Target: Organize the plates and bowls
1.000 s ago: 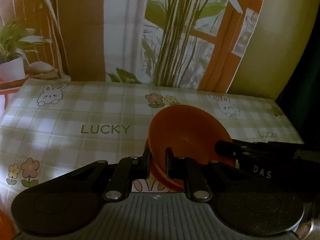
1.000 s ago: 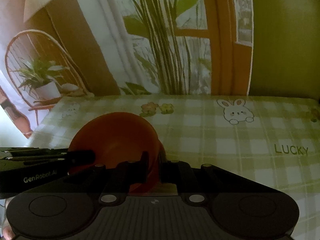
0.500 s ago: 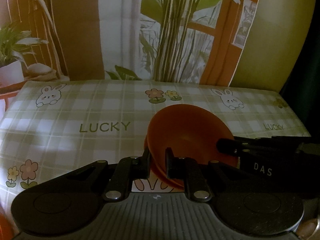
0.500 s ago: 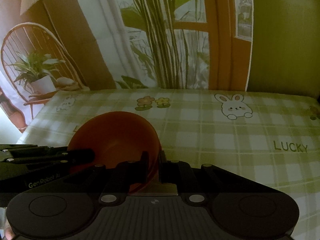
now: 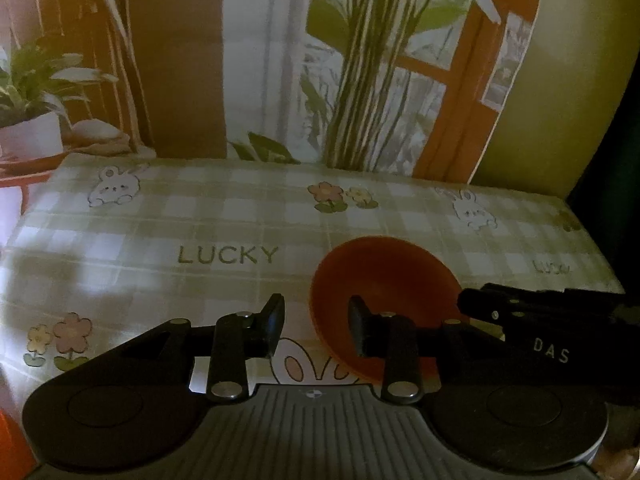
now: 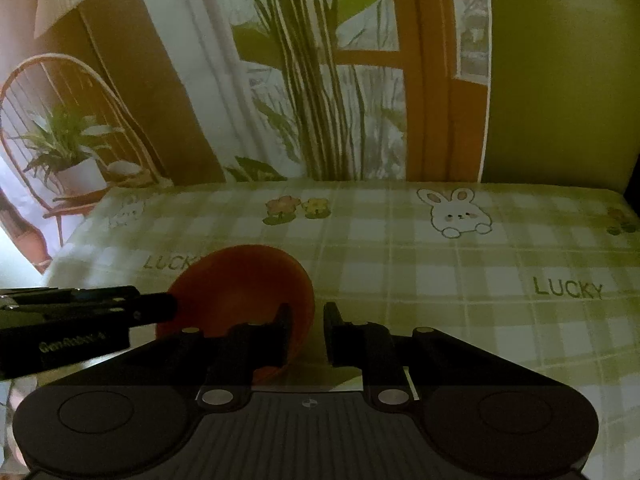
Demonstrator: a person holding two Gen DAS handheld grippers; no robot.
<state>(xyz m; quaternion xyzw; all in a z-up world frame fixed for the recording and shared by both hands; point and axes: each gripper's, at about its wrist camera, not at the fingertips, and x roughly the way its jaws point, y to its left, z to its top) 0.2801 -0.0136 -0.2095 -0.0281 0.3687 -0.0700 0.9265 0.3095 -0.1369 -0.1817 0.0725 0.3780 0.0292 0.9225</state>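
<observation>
An orange bowl [image 5: 384, 280] sits on the checked tablecloth [image 5: 160, 248]; it also shows in the right wrist view [image 6: 244, 280]. My left gripper [image 5: 316, 326] is open, with the bowl's left rim between its fingers and not clamped. My right gripper [image 6: 307, 330] is open, with the bowl's right rim between its fingers. The right gripper's body shows at the right of the left wrist view [image 5: 540, 328]. The left gripper's body shows at the left of the right wrist view [image 6: 80, 320].
The tablecloth [image 6: 480, 280] carries rabbit, flower and LUCKY prints. A printed backdrop [image 5: 320, 60] with a window and plants stands at the table's far edge. Something orange [image 5: 10, 440] shows at the lower left corner of the left wrist view.
Both grippers were shut on the bowl's rim and have opened. The bowl has come down and now rests on the cloth.
</observation>
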